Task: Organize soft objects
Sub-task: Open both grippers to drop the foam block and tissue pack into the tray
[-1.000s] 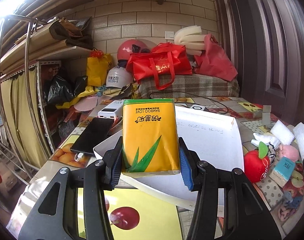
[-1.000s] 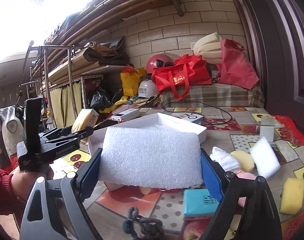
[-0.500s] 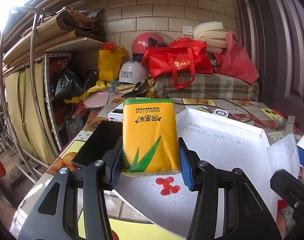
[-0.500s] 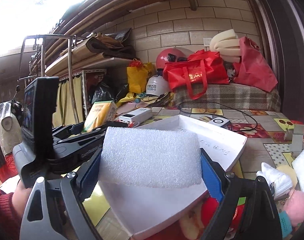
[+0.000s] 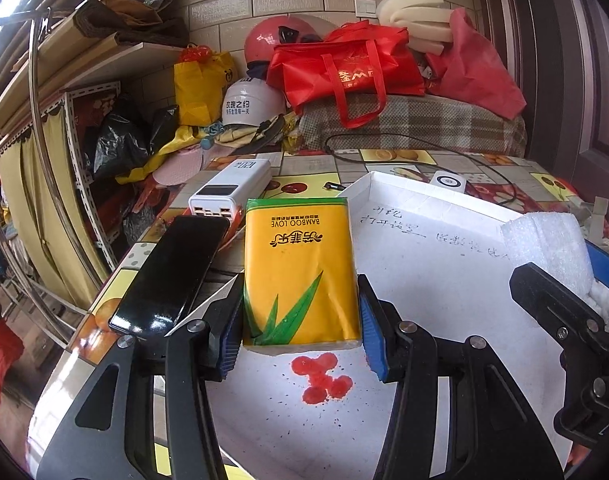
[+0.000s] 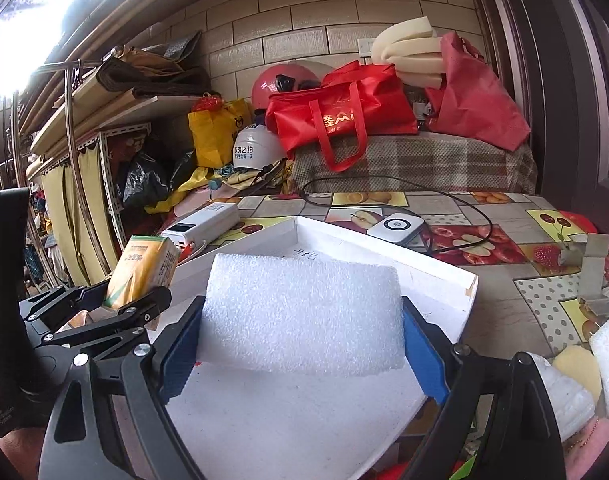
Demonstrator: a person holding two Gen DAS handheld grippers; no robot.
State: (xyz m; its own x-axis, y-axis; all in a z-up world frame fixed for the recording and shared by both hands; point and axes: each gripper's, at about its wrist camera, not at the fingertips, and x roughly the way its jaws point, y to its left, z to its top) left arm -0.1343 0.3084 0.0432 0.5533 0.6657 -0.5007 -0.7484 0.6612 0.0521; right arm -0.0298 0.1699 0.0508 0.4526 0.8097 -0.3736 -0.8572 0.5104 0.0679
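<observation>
My left gripper (image 5: 300,334) is shut on a yellow tissue pack (image 5: 298,272) with a green leaf print, held over the left part of a shallow white box (image 5: 444,280). My right gripper (image 6: 302,340) is shut on a white foam block (image 6: 304,312), its blue pads pressing both ends, above the same white box (image 6: 384,240). In the left wrist view the foam block (image 5: 548,248) and one right-gripper finger show at the right edge. In the right wrist view the left gripper (image 6: 116,300) with the tissue pack (image 6: 142,270) stands at the left.
A black phone (image 5: 172,276) and a white power bank (image 5: 232,192) lie left of the box. A small white device (image 6: 396,226) with a black cable sits behind it. Foam and sponge pieces (image 6: 572,364) lie at the right. Bags and helmets crowd the back.
Both grippers have carried their loads sideways from beside the box to over its white floor. The right gripper's foam block has come into the left wrist view. Neither grip has altered.
</observation>
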